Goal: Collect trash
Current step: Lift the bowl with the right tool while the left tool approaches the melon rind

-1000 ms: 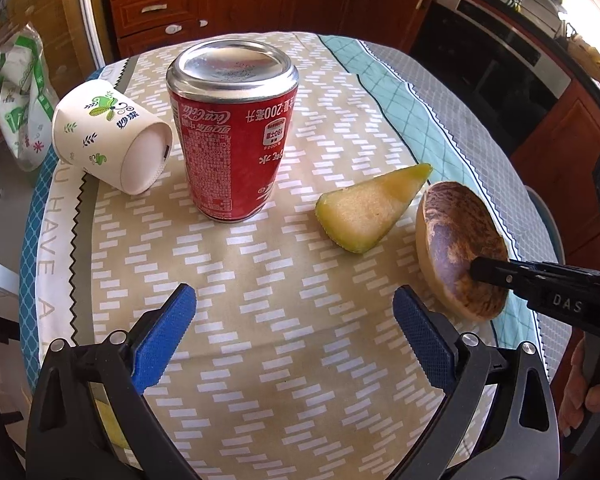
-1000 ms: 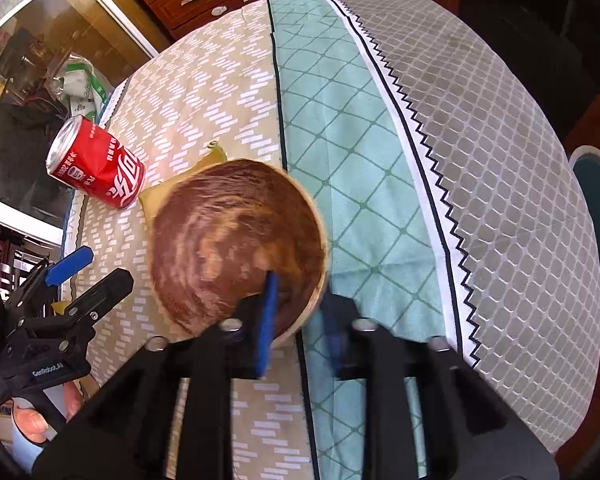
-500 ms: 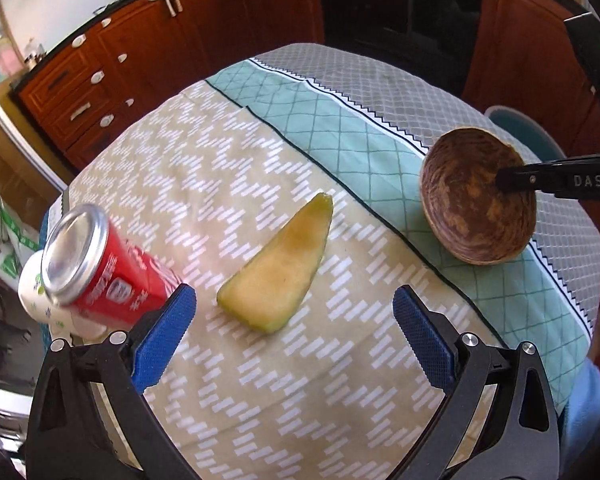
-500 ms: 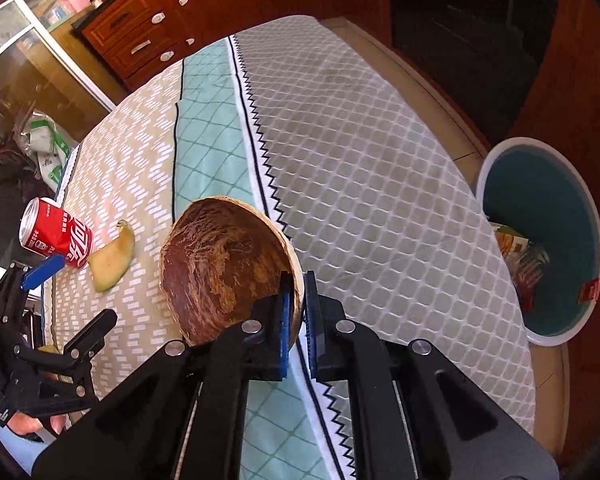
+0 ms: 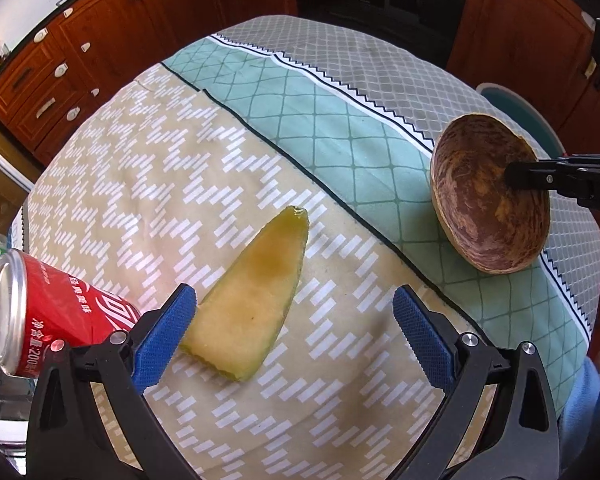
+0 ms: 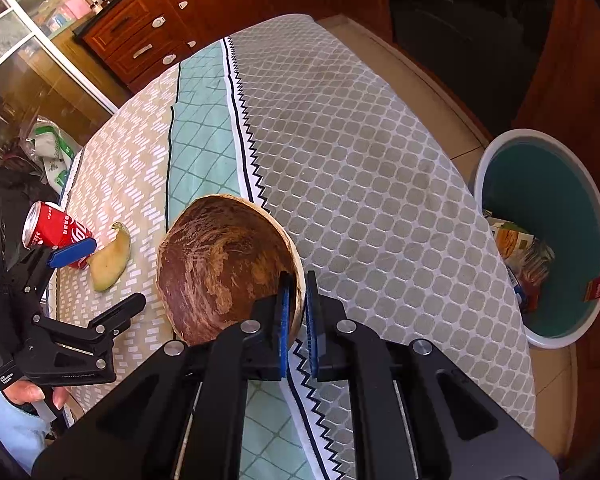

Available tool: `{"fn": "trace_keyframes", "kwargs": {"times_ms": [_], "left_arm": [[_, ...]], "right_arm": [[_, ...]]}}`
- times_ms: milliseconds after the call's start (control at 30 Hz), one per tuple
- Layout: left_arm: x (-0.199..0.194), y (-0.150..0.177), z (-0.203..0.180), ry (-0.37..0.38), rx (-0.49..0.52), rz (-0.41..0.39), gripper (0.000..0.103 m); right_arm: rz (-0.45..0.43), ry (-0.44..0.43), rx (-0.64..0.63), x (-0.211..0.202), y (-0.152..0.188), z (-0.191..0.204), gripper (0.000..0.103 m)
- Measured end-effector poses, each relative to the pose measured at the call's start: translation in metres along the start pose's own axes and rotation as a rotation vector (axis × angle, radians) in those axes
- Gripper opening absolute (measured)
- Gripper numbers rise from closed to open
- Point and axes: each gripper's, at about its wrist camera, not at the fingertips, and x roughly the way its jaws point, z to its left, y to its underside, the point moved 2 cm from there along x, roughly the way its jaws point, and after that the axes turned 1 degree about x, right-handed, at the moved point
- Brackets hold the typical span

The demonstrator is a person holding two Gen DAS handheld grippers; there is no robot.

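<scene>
Brown coconut shell [image 6: 224, 272] is clamped at its rim by the right gripper [image 6: 299, 312], over the bench's [image 6: 360, 168] right edge near the bin [image 6: 548, 236]. The left gripper [image 5: 294, 336] gapes wide over the melon rind [image 5: 252, 304], beside the can [image 5: 48, 312].

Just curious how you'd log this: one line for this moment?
right claw: shut on shell rim, lifted | left claw: open over melon rind | can: on table

can [image 5: 52, 320] base: behind left jaws | bin [image 6: 540, 236]: partly behind table
</scene>
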Motion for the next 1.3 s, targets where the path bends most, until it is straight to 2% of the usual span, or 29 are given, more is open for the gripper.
{"fn": "trace_keyframes", "kwargs": {"times_ms": [100,167,233,267,333,400,467,533,667,700,733,800,833,933,1000,1200,1233,1300], "left_arm": [[0.002,0.003,0.0,0.004,-0.005,0.003,0.098],[-0.002,0.005,0.001,0.014,-0.014,-0.009,0.092],[-0.008,0.006,0.001,0.061,-0.033,-0.022,0.072],[-0.012,0.008,0.001,0.086,-0.044,-0.029,0.067],[-0.017,0.01,0.0,0.138,-0.068,-0.036,0.046],[-0.019,0.014,-0.003,0.21,-0.083,-0.027,0.037],[-0.018,0.016,-0.009,0.258,-0.088,-0.007,0.034],[-0.015,0.018,-0.014,0.276,-0.096,0.01,0.034],[-0.014,0.017,-0.007,0.215,-0.173,0.025,0.036],[-0.017,0.017,-0.004,0.201,-0.199,0.014,0.042],[-0.022,0.016,-0.002,0.164,-0.205,-0.007,0.053],[-0.028,0.011,-0.001,0.07,-0.163,-0.053,0.064],[-0.028,0.008,0.0,0.043,-0.139,-0.052,0.066],[-0.02,-0.002,0.006,0.022,-0.104,-0.034,0.067],[-0.01,-0.011,0.004,0.009,-0.024,-0.012,0.072],[0.01,-0.019,-0.008,0.044,0.172,0.053,0.076],[0.012,-0.019,-0.008,0.064,0.182,0.066,0.081],[0.02,-0.015,-0.009,0.132,0.17,0.131,0.082]], "right_arm": [[0.003,-0.006,0.008,0.0,0.001,-0.002,0.007],[0.003,-0.009,0.013,0.0,0.001,-0.003,0.007],[0.001,-0.01,0.018,0.0,0.001,-0.005,0.007],[-0.002,-0.007,0.02,-0.001,0.001,-0.006,0.007],[-0.002,-0.008,0.028,-0.002,0.001,-0.009,0.007],[-0.005,-0.007,0.036,-0.003,0.003,-0.012,0.007],[0.0,-0.012,0.045,-0.002,0.005,-0.015,0.007],[0.004,-0.012,0.047,-0.001,0.007,-0.017,0.008],[0.008,-0.025,0.054,-0.001,0.009,-0.02,0.008],[0.009,-0.028,0.053,-0.002,0.009,-0.021,0.008],[0.008,-0.031,0.053,-0.002,0.009,-0.021,0.008],[0.012,-0.038,0.051,-0.001,0.009,-0.022,0.008],[0.012,-0.042,0.052,-0.001,0.009,-0.023,0.008],[0.013,-0.055,0.054,0.0,0.008,-0.026,0.009],[0.016,-0.062,0.058,0.001,0.008,-0.028,0.009],[0.021,-0.079,0.068,0.0,0.008,-0.034,0.009],[0.022,-0.083,0.07,0.001,0.007,-0.035,0.009],[0.023,-0.09,0.073,0.001,0.006,-0.038,0.01]]}}
